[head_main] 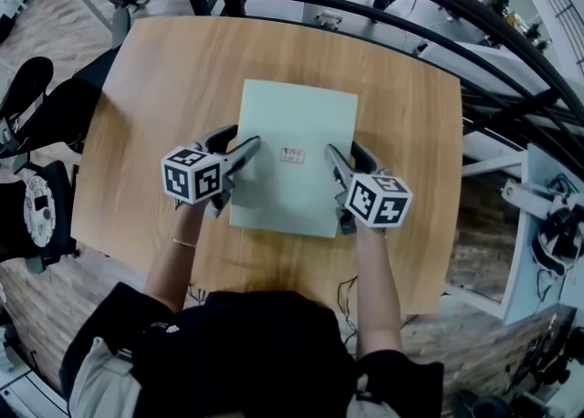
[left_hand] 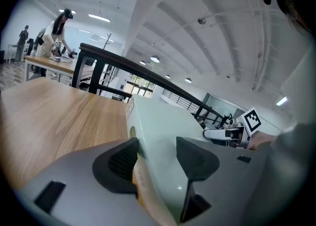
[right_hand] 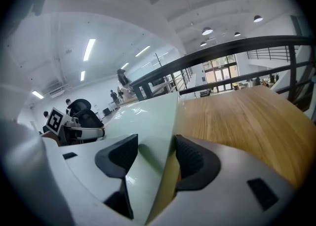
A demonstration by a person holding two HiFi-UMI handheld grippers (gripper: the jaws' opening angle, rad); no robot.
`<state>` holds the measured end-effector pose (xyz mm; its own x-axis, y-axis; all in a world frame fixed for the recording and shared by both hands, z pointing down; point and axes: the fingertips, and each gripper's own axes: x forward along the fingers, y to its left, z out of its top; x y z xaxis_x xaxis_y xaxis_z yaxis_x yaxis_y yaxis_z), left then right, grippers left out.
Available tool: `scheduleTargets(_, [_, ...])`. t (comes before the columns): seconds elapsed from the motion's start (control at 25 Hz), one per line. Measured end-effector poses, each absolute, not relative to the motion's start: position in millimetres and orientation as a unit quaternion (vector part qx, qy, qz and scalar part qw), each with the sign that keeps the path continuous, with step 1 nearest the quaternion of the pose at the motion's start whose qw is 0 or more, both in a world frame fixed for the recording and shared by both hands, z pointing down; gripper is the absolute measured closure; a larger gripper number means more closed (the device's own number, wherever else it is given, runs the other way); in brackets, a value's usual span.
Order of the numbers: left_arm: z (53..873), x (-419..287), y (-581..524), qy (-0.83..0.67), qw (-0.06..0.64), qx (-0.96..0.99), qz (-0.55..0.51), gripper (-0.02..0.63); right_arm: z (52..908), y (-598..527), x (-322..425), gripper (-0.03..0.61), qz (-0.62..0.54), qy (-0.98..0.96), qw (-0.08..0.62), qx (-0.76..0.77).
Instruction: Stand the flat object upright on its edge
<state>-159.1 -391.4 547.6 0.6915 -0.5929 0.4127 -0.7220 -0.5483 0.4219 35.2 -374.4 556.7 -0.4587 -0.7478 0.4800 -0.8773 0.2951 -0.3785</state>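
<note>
A pale green flat object (head_main: 294, 115) with a small pink label (head_main: 292, 155) is over the wooden table (head_main: 164, 78). My left gripper (head_main: 239, 148) is shut on its left edge, and my right gripper (head_main: 341, 155) is shut on its right edge. In the left gripper view the object (left_hand: 163, 124) runs away between the dark pads (left_hand: 123, 160), one pad on its top face and one under its edge. The right gripper view shows the same: the object (right_hand: 148, 119) is pinched at its side edge, with its near end raised off the wood.
A black railing (head_main: 365, 1) runs along the table's far edge. A dark chair (head_main: 36, 101) stands at the left, and white equipment (head_main: 547, 215) is on the floor at the right. Bare wood surrounds the object. People stand far off at another table (left_hand: 54, 32).
</note>
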Motion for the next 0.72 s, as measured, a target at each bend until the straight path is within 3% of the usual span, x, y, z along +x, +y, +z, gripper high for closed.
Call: scheduleTargets(0.72, [497.4,-171.4,-355.7,-0.407,0.244,0.876,0.089,0.377,506.7,-340.3,28.1,0.364,0.274,-0.809,0.074,0.515])
